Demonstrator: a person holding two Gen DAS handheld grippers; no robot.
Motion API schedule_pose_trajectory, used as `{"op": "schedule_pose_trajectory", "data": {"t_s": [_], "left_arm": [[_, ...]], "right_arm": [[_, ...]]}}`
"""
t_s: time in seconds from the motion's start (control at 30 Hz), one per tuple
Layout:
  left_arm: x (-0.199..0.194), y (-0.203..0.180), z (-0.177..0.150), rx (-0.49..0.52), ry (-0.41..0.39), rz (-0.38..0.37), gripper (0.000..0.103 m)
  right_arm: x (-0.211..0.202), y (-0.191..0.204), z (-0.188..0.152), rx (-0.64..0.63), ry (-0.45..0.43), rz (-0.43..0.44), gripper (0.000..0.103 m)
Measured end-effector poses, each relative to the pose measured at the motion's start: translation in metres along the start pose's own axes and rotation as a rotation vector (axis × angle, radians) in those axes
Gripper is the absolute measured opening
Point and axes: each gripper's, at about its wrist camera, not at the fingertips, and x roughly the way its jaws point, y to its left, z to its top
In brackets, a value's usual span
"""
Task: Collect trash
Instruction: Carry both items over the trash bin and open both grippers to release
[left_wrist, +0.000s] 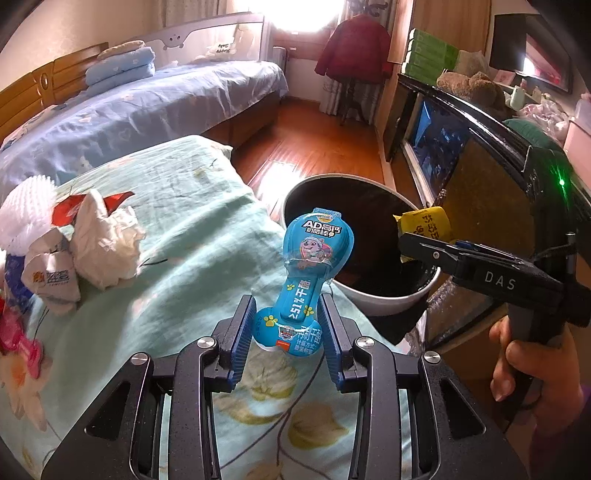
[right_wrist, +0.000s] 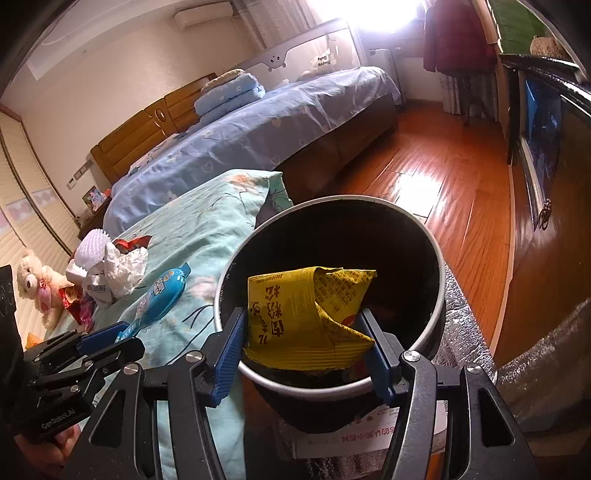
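Both sets of jaws are clamped on trash: the left gripper (left_wrist: 288, 328) pinches the lower end of a blue snack wrapper (left_wrist: 308, 273), the right gripper (right_wrist: 303, 350) squeezes a yellow packet (right_wrist: 306, 314). The landmark is the black bin (right_wrist: 424, 236) — the yellow packet hangs over its open mouth, the blue wrapper sits just beside its rim, above the green quilt (left_wrist: 184, 240). Crumpled tissues (left_wrist: 107, 243) lie on that quilt, well apart from the bin.
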Motion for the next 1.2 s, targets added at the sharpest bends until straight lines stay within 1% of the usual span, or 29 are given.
{"op": "schedule_pose_trajectory", "data": {"t_s": [0.23, 0.9, 1.2], "left_arm": [[0.008, -0.006, 0.007, 0.006, 0.013, -0.005, 0.034], [0.031, -0.025, 0.033, 0.034, 0.018, -0.011, 0.034], [0.034, -0.025, 0.035, 0.023, 0.02, -0.017, 0.034]], "right_arm": [[0.007, -0.009, 0.008, 0.008, 0.008, -0.007, 0.061], [0.023, -0.033, 0.024, 0.046, 0.038, -0.007, 0.062], [0.023, -0.037, 0.031, 0.051, 0.041, -0.005, 0.063]]}}
